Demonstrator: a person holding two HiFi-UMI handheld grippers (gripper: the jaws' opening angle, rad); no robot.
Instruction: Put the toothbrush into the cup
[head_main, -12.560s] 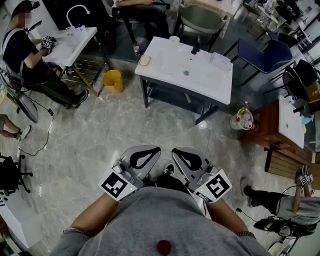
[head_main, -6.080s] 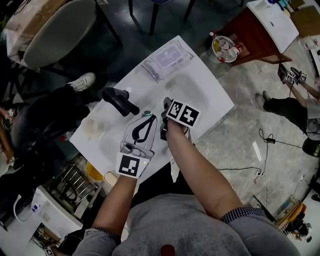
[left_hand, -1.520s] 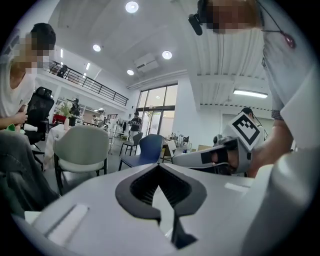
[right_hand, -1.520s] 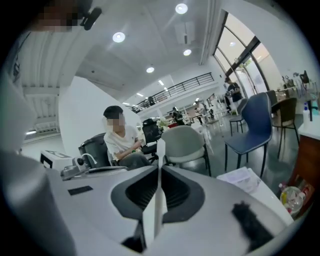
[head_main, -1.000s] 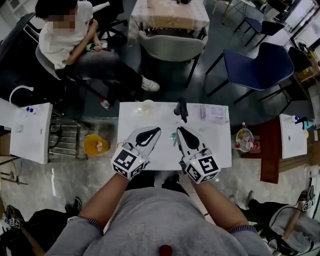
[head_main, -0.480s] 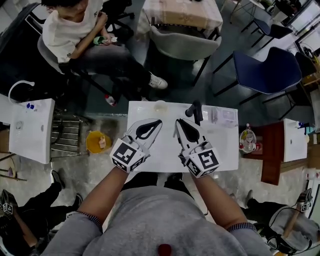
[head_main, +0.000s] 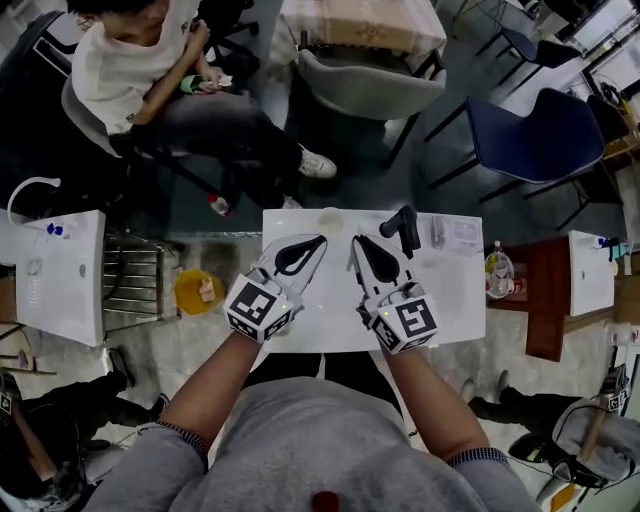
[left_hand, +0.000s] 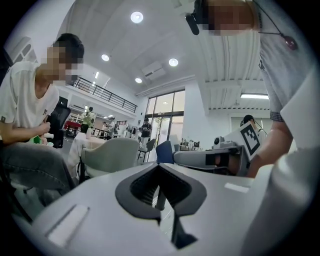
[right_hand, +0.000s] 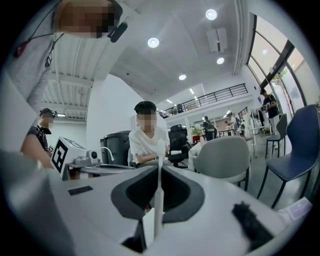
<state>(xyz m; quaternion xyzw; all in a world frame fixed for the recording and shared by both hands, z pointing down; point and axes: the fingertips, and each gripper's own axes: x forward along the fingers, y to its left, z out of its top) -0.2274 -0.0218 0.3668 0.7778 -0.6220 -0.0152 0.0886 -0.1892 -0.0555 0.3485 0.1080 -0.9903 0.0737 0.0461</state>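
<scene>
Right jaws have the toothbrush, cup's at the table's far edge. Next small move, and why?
Probably carry the right gripper forward and slightly left until the toothbrush is over the cup. The toothbrush stands clamped upright in its jaws, but the cup sits beyond the tips near the table's far edge, so lowering now would miss.

From above, the right tongs (head_main: 358, 243) hide the toothbrush (right_hand: 158, 200); the cup (head_main: 330, 220) at the surface's (head_main: 450, 310) far edge is a pale blur; arms (head_main: 215, 385) cover the near edge.

White toothbrush (right_hand: 159, 192) stands upright in the right jaws; pale cup (head_main: 330, 220) sits apart.
</scene>
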